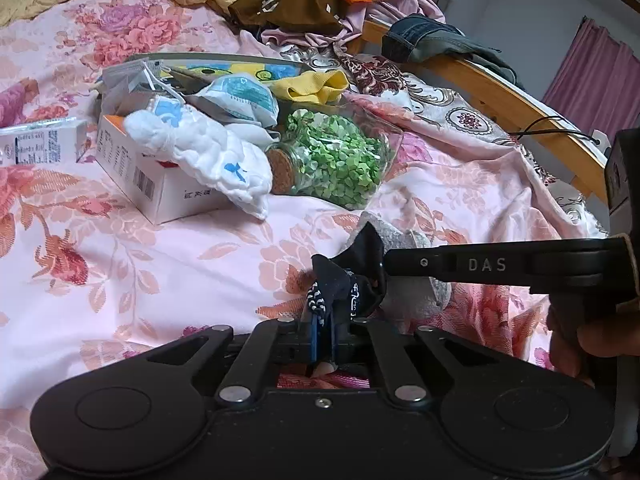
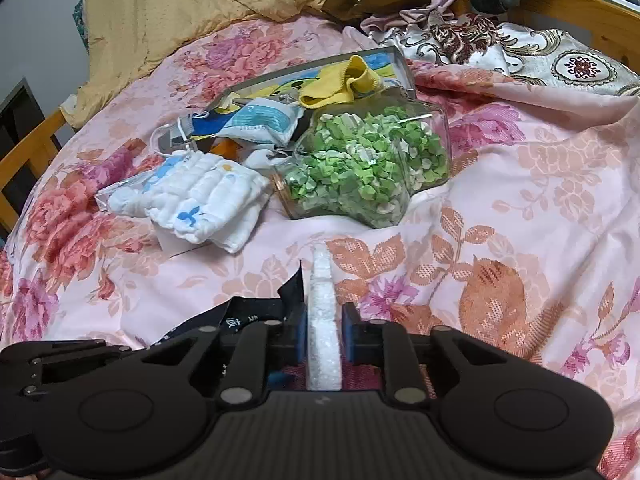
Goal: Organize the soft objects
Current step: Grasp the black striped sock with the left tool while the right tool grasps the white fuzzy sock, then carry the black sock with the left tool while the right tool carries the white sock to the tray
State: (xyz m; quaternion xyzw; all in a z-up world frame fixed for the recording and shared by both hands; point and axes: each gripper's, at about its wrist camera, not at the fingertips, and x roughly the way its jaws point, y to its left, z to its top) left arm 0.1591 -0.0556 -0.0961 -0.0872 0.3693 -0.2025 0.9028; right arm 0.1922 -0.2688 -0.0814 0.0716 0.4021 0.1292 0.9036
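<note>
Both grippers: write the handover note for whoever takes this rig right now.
Left gripper: shut on the dark patterned cloth.
Right gripper: shut on the edge of the white foam piece.
Both pieces sit low on the floral bedsheet.
White quilted cloth lies on a box beside the jar of green paper stars; yellow cloth behind.
Done: both grasps. Left: sorting everything.

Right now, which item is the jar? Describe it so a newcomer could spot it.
On the pink floral bedspread, find the clutter pile mid-bed. At its right edge lies a clear glass jar of green paper stars, cork stopper facing the white quilted cloth: the only transparent, hard item there.
</note>
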